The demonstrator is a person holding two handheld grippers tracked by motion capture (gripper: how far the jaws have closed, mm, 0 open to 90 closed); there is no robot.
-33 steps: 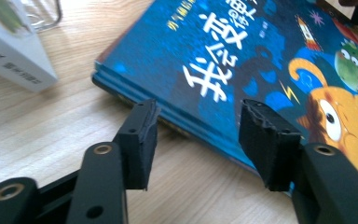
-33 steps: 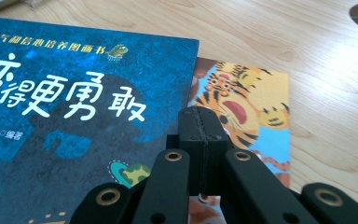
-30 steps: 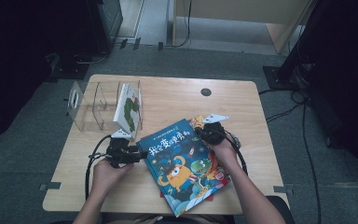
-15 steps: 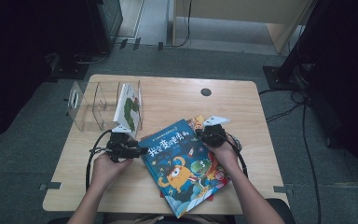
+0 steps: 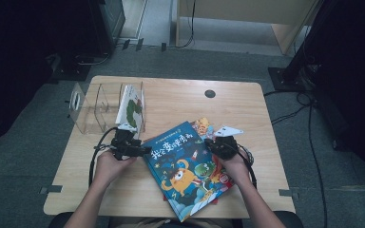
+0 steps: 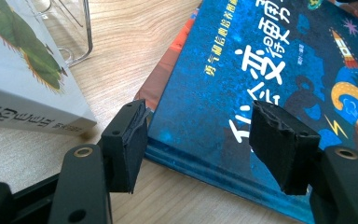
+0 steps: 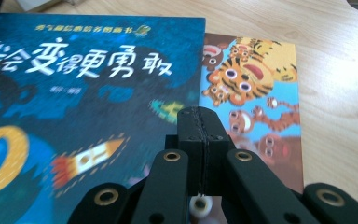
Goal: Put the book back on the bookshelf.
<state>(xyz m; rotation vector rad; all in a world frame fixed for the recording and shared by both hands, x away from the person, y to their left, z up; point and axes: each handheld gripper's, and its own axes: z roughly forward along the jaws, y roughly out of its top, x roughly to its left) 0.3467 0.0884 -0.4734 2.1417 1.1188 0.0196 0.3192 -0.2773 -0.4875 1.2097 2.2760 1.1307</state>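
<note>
The left claw (image 6: 205, 144) stands wide open and holds nothing. Its jaws straddle the near corner of the blue book (image 6: 270, 84), one jaw just off the spine edge over bare counter (image 6: 135, 51), the other above the cover. The right claw (image 7: 200, 135) is pressed fully together with nothing between its jaws that I can see; its tip rests at, or just over, the blue book's far edge, where the tiger book (image 7: 256, 98) peeks out from underneath. A white book (image 6: 23, 70) leans in the clear rack (image 5: 97, 107) just beyond the left claw.

The blue book lies flat on top of the small stack, between the two claws and slightly askew.

The main risk, as I judge it, is the grip. The cover lies flat, so if the left claw closes from this angle its lower jaw may fail to get under the edge and simply push the book sideways. It could also catch the reddish book (image 6: 165, 74) beneath and drag both. A hard shove from the right claw could skew the whole stack.
</note>
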